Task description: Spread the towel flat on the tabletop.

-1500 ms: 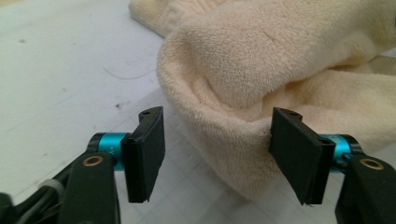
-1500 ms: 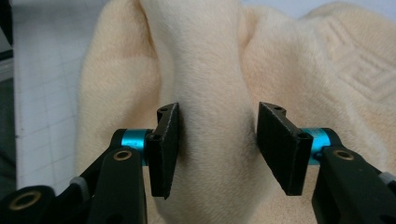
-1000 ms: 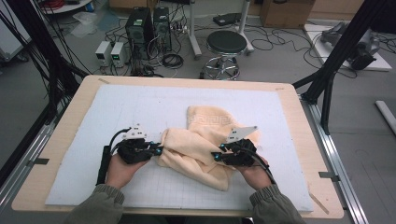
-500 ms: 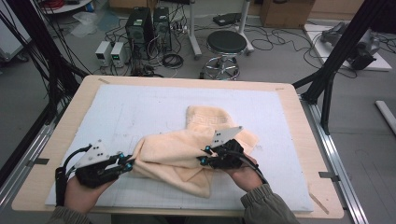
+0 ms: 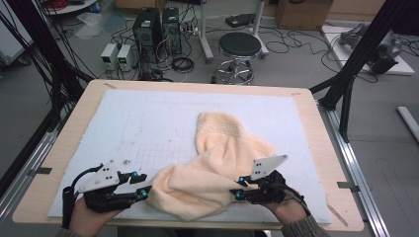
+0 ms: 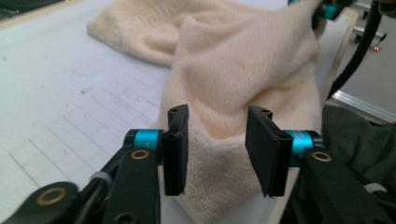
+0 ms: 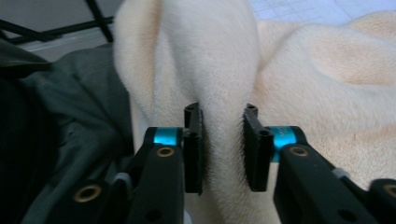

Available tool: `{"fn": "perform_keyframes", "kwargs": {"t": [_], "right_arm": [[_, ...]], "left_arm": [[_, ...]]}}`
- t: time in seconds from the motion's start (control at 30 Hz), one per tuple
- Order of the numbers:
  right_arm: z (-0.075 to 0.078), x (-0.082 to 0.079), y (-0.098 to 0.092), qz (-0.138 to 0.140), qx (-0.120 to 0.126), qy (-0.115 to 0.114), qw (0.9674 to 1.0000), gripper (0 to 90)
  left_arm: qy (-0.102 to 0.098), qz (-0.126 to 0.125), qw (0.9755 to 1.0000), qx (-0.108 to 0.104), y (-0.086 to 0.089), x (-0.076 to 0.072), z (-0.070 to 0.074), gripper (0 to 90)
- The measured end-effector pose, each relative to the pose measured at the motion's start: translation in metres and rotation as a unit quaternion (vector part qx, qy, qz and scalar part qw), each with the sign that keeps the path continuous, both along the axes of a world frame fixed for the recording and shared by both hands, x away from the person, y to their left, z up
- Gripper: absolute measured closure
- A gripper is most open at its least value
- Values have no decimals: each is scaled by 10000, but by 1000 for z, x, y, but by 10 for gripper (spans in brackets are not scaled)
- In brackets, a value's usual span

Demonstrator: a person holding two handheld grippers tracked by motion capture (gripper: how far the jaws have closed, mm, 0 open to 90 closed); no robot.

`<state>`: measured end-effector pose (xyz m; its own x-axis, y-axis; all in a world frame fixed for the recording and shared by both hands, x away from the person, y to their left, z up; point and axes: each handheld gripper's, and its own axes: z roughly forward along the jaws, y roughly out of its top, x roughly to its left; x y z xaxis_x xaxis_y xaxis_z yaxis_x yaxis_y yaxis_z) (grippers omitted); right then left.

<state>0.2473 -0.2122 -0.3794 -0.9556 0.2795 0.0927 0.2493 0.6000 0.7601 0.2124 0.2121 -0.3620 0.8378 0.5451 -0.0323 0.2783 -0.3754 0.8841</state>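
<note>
near the table's front edge, the left gripper (image 5: 141, 185) has just been opening its jaws; they stand apart with the towel's (image 5: 217, 168) end between them, unpinched. the right gripper (image 5: 237, 187) pinches a raised fold of the cream towel, which lies crumpled on the white mat (image 5: 148, 118), reaching toward mid-table.

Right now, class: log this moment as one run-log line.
left tool: just opened, cream fleece towel loose between jaws | right tool: shut on towel fold | white gridded mat

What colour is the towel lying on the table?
The towel is a plain pale cream, almost peach, with no pattern; the high view shows it best.
</note>
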Motion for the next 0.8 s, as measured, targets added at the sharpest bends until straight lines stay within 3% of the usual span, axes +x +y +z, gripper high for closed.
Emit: {"fn": "perform_keyframes", "kwargs": {"t": [0.1,0.23,0.33,0.47,0.53,0.63,0.7,0.8], "right_arm": [[3,-2,-10,-35,253,-30,9997,634],[8,7,-22,-364,565,-124,9977,571],[8,20,-31,-789,526,-260,9952,541],[-7,43,-37,-1281,216,-175,9914,493],[-26,54,-36,-1345,-64,72,9909,467],[-37,57,-34,-1375,-219,170,9901,458],[-46,58,-33,-1384,-371,262,9893,458],[-55,58,-28,-1368,-589,254,9885,489]], "left_arm": [[-33,-67,9999,-93,-6,15,4,517],[-9,-231,9997,-109,-27,43,-1,474],[19,-247,9997,50,-46,64,-12,437],[176,-396,9985,331,-70,83,-29,415],[384,-505,9969,458,-77,90,-37,421],[701,-611,9940,568,-82,98,-48,449],[951,-707,9913,578,-83,102,-54,515],[1240,-893,9858,691,-86,103,-61,698]]}}
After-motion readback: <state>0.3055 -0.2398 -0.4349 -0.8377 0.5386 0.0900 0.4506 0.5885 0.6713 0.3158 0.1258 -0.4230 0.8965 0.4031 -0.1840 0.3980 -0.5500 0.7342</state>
